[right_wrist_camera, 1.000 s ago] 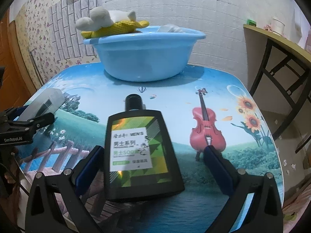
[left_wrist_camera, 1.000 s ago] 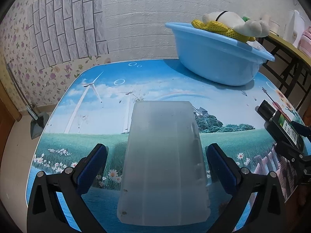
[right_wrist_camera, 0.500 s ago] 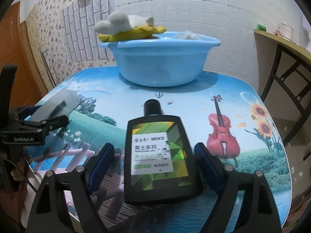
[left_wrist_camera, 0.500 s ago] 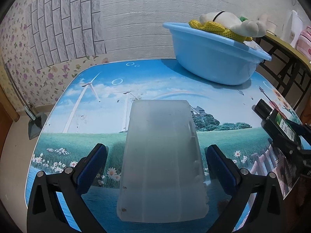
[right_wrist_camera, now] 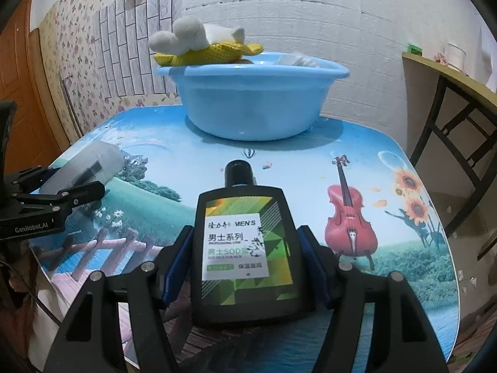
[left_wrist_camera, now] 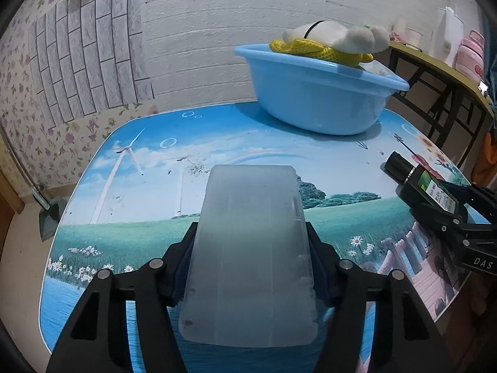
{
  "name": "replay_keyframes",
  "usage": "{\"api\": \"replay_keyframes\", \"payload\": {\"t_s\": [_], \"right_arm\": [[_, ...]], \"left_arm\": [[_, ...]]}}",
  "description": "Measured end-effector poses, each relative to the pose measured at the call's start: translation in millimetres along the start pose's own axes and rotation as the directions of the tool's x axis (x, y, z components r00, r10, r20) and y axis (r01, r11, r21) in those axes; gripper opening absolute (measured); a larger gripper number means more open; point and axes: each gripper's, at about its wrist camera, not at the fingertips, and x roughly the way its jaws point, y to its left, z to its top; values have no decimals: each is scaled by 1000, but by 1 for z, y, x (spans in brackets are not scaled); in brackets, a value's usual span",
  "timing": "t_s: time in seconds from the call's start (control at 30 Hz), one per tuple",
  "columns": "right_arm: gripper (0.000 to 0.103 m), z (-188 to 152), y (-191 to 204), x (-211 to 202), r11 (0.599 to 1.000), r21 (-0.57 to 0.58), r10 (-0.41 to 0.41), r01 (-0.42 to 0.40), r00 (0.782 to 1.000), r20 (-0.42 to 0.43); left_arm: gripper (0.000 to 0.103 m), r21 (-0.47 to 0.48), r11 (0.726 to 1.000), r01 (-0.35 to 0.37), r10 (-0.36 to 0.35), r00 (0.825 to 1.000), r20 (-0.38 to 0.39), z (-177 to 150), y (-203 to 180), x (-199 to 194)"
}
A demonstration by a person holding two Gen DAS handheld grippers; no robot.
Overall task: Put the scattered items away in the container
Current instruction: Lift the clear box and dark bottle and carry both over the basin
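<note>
White brick wall backs a scenery-printed table (left_wrist_camera: 149, 168). Left gripper (left_wrist_camera: 250, 267), jaws just closed, pinches a frosted translucent plastic box (left_wrist_camera: 248, 248). Right gripper (right_wrist_camera: 245, 264), likewise just closed, clamps a black flat bottle (right_wrist_camera: 245, 248). Blue plastic basin (right_wrist_camera: 251, 102) stands at twelve o'clock.

Frosted box (left_wrist_camera: 248, 248) flat between left jaws, black bottle (right_wrist_camera: 245, 255) flat between right jaws, cap forward, blue basin (right_wrist_camera: 251, 99) beyond
</note>
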Motion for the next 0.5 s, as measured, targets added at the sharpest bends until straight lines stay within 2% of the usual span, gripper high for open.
{"api": "replay_keyframes", "payload": {"t_s": [0.23, 0.5], "right_arm": [[62, 0, -3, -2, 1000, 26, 11, -11, 1000, 6], [61, 8, -9, -29, 998, 59, 15, -21, 995, 102]], "left_arm": [[61, -24, 1000, 7, -6, 1000, 29, 1, 3, -10], [61, -48, 999, 16, -12, 997, 75, 8, 8, -33]]}}
